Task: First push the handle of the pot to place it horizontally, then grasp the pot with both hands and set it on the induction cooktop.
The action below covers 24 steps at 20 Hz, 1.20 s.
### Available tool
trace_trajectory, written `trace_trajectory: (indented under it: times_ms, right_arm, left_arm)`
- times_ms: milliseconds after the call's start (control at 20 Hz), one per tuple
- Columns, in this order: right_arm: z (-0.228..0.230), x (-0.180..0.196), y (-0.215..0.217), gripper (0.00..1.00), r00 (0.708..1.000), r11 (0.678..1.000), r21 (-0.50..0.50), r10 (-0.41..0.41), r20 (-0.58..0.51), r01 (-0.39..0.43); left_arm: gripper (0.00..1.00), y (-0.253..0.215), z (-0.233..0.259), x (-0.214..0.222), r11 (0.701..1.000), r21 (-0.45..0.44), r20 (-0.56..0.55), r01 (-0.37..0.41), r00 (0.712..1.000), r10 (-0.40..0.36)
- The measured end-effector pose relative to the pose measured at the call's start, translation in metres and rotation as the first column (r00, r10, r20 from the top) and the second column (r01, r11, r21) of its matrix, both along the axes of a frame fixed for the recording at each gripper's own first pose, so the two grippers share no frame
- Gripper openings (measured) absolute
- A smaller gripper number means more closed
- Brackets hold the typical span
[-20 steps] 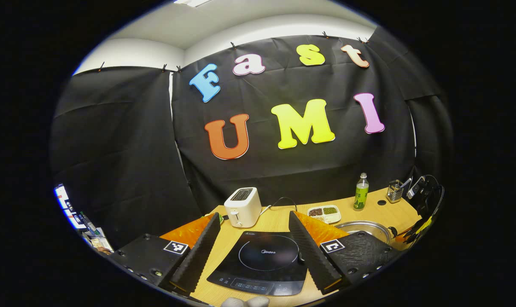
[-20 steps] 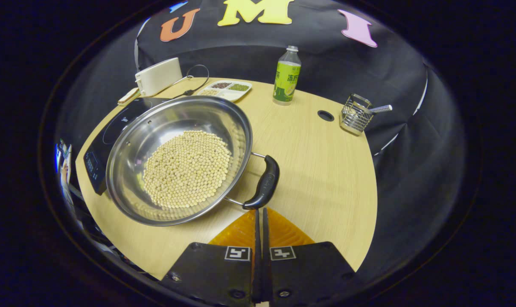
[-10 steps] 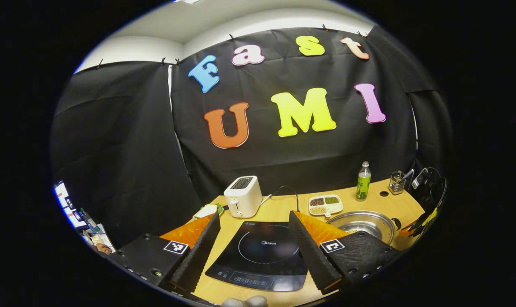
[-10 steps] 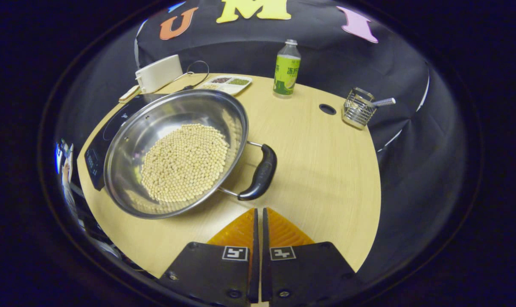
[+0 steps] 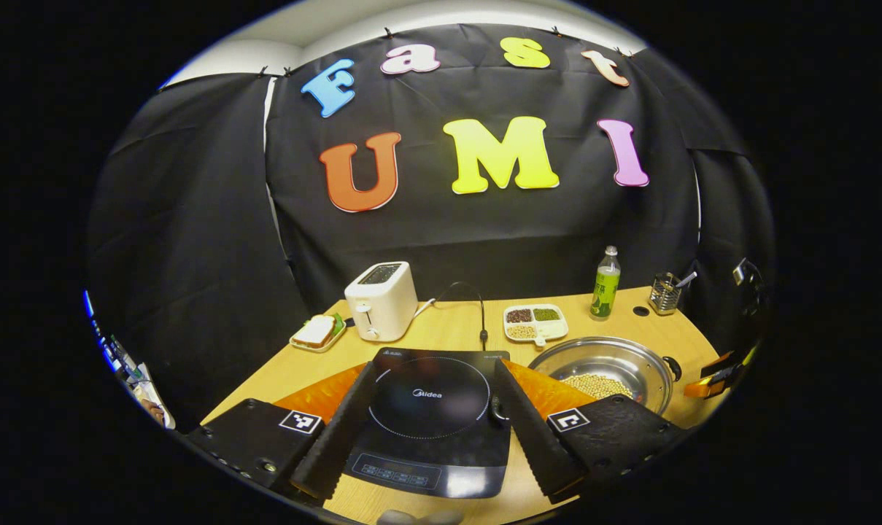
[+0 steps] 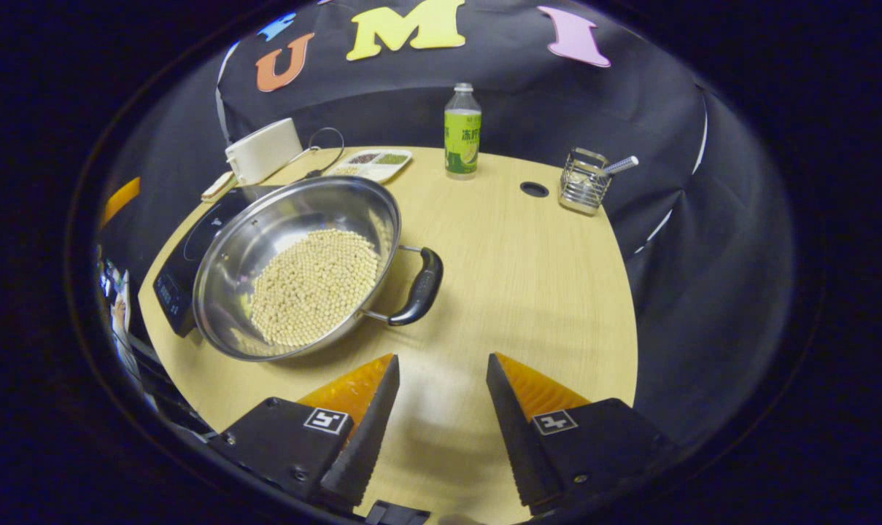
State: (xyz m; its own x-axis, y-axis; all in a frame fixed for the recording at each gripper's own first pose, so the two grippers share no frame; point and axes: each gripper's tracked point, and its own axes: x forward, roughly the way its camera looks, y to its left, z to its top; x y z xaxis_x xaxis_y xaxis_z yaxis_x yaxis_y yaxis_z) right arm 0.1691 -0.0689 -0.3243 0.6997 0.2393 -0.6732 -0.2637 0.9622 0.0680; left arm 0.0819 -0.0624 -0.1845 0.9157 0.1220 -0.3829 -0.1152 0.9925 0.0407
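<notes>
A steel pot (image 6: 295, 266) holding pale beans rests on the wooden table (image 6: 528, 284), its black side handle (image 6: 417, 287) facing my right gripper (image 6: 441, 372). That gripper is open and hovers above the table, a little short of the handle, with nothing between its fingers. The black induction cooktop (image 5: 430, 408) lies just left of the pot (image 5: 608, 368). My left gripper (image 5: 433, 379) is open above the cooktop's near part, holding nothing. At the far right of the left gripper view, the other gripper (image 5: 718, 368) shows beyond the pot.
A white toaster (image 5: 381, 300) and a plate with a sandwich (image 5: 315, 333) stand behind the cooktop. A divided tray of grains (image 5: 534, 323), a green bottle (image 6: 462, 133), a wire holder (image 6: 583, 187) and a round table hole (image 6: 534, 189) lie toward the back.
My right gripper went from shut to open and drew back from the pot handle. The left gripper's view tilted down, showing more of the table and cooktop.
</notes>
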Motion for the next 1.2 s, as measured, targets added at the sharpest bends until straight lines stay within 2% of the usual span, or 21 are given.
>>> trace_trajectory:
  times_ms: [250,350,400,950,1050,1200]
  right_arm:
    - [0.027,0.014,0.013,0.78,0.999,0.995,0.096,-0.031,0.016,0.029]
    - [0.028,0.026,0.02,0.9,0.999,0.993,0.109,-0.038,0.007,0.037]
    - [0.027,0.031,0.023,0.91,0.999,0.993,0.109,-0.041,0.005,0.04]
    - [0.01,0.065,0.044,0.91,0.999,0.994,0.1,-0.037,-0.027,0.04]
    - [0.008,0.067,0.048,0.91,0.999,0.994,0.1,-0.033,-0.032,0.036]
    - [0.006,0.072,0.052,0.9,0.999,0.995,0.096,-0.031,-0.033,0.034]
  left_arm:
    - [0.97,-0.024,-0.05,0.023,0.997,-0.062,-0.094,0.04,0.995,-0.046]
    - [0.97,-0.034,-0.071,0.032,0.995,-0.085,-0.134,0.058,0.989,-0.069]
    - [0.97,-0.039,-0.081,0.037,0.994,-0.095,-0.154,0.058,0.986,-0.072]
    - [0.97,-0.065,-0.15,0.064,0.984,-0.163,-0.3,0.074,0.946,-0.121]
    - [1.0,-0.07,-0.159,0.066,0.981,-0.184,-0.325,0.068,0.937,-0.126]
    - [0.97,-0.071,-0.164,0.071,0.984,-0.16,-0.329,0.073,0.936,-0.123]
